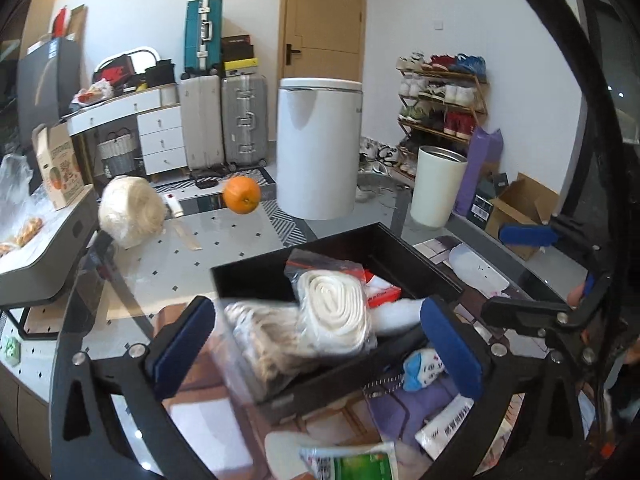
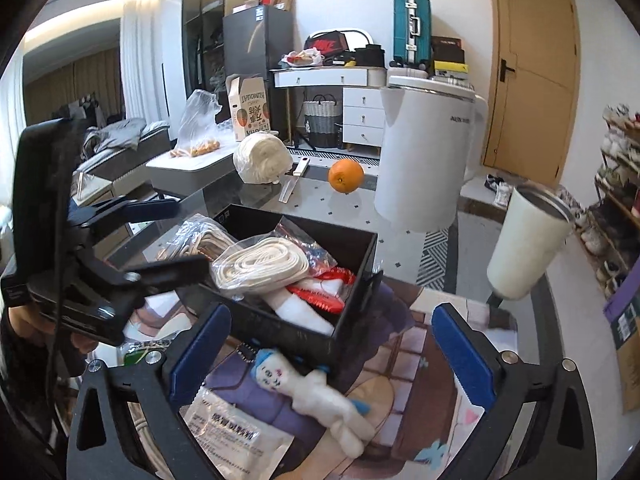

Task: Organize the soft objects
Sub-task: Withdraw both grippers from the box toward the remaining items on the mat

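A black box (image 1: 416, 256) (image 2: 352, 312) on the table holds a bag of white webbing (image 1: 336, 308) (image 2: 264, 264), a bag of beige rope (image 1: 264, 336) (image 2: 196, 236) lying over its rim, and a red-and-white packet (image 1: 380, 288) (image 2: 324, 292). My left gripper (image 1: 316, 344) is open just above the rope bag. My right gripper (image 2: 332, 356) is open above a white doll with blue hair (image 2: 316, 392) (image 1: 424, 368) lying on the mat in front of the box. The left gripper also shows in the right wrist view (image 2: 160, 240).
A ball of white yarn (image 1: 130, 212) (image 2: 262, 158), an orange (image 1: 241, 195) (image 2: 346, 176), a white kettle (image 1: 320, 148) (image 2: 424, 152) and a white tumbler (image 1: 436, 184) (image 2: 528, 240) stand beyond the box. Flat packets (image 2: 236, 436) (image 1: 352, 460) lie near the front edge.
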Motion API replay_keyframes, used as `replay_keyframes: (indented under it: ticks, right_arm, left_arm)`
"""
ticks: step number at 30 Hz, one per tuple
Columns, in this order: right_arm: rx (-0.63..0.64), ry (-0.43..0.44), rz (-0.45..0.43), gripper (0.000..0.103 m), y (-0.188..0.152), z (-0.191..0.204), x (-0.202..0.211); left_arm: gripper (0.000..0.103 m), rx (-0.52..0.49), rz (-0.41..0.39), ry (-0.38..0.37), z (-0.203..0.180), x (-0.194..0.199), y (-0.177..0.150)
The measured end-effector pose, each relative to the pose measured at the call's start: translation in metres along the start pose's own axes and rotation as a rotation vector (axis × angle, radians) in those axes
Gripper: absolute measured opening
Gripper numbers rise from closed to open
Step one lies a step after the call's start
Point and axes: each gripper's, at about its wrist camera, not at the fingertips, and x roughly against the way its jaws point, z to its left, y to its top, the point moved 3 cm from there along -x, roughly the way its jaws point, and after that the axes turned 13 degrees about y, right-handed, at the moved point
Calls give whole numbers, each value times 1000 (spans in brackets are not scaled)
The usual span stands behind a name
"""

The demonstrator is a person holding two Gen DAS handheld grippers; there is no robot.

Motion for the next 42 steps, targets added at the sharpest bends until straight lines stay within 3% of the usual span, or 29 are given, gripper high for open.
replay_keyframes:
  ticks: [7,14,19,27,42]
  right_arm:
    - [-51,7,-4,102,-15,3,13]
    - [-57,9,2,102,-26,8,20]
    - [-43,20,53,102,-35,15,16]
    - [-26,26,133,102,-52,18,4]
    - [-75,7,190,102,-65,3,-19]
  left_arm:
    - [103,91,2,49,18,29,-19]
    - [103,86,7,104,20,47,-40]
    - [103,91,36,127,20,47,-54]
    - [103,63,91,142,14,39,-73]
    - [103,-48,178,133,-4,25,-87]
